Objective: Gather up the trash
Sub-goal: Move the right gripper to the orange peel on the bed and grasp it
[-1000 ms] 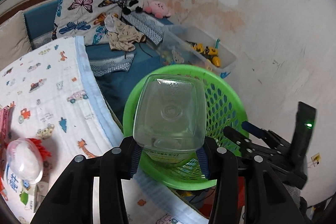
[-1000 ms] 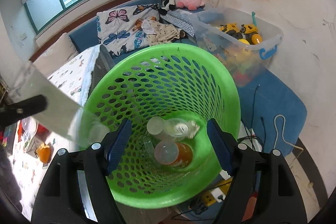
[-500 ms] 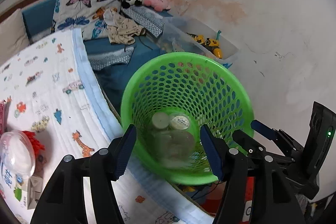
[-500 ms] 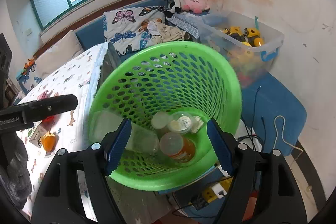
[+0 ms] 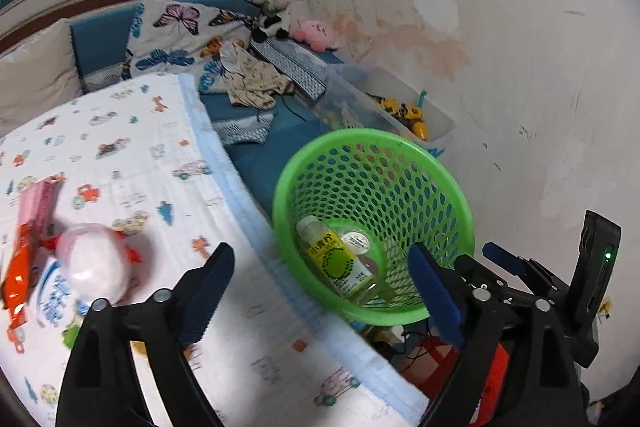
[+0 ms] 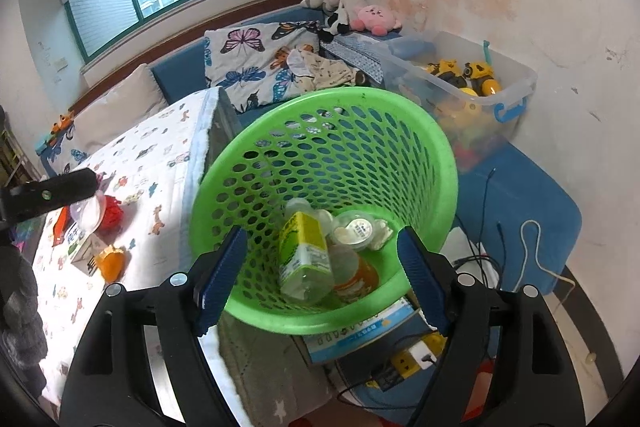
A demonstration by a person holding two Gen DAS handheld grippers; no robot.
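The green mesh basket (image 5: 400, 147) (image 6: 420, 131) leans beside the table edge. In it lie a clear bottle with a yellow-green label (image 5: 336, 263) (image 6: 304, 259), an orange bottle (image 6: 356, 275) and a small lidded cup (image 6: 358, 229). My left gripper (image 5: 320, 255) hovers over the table edge and the basket's near rim; its jaws are opening wide with nothing held. My right gripper (image 6: 322, 239) sits in front of the basket's mouth, jaws opening, pads not pressing anything. Its fingers (image 5: 496, 255) show by the basket's right rim in the left wrist view.
On the printed tablecloth (image 5: 132, 155) lie a clear plastic dome over something red (image 5: 92, 263), an orange wrapper (image 5: 18, 271), a pink packet (image 5: 38, 203) and an orange item (image 6: 110, 261). A clear toy box (image 6: 472, 83) stands behind the basket. Cables and a power strip (image 6: 412, 359) lie below.
My left gripper let go of the clear bottle, which dropped into the basket and now lies on the other trash. The left jaws spread wide and drew back over the table.
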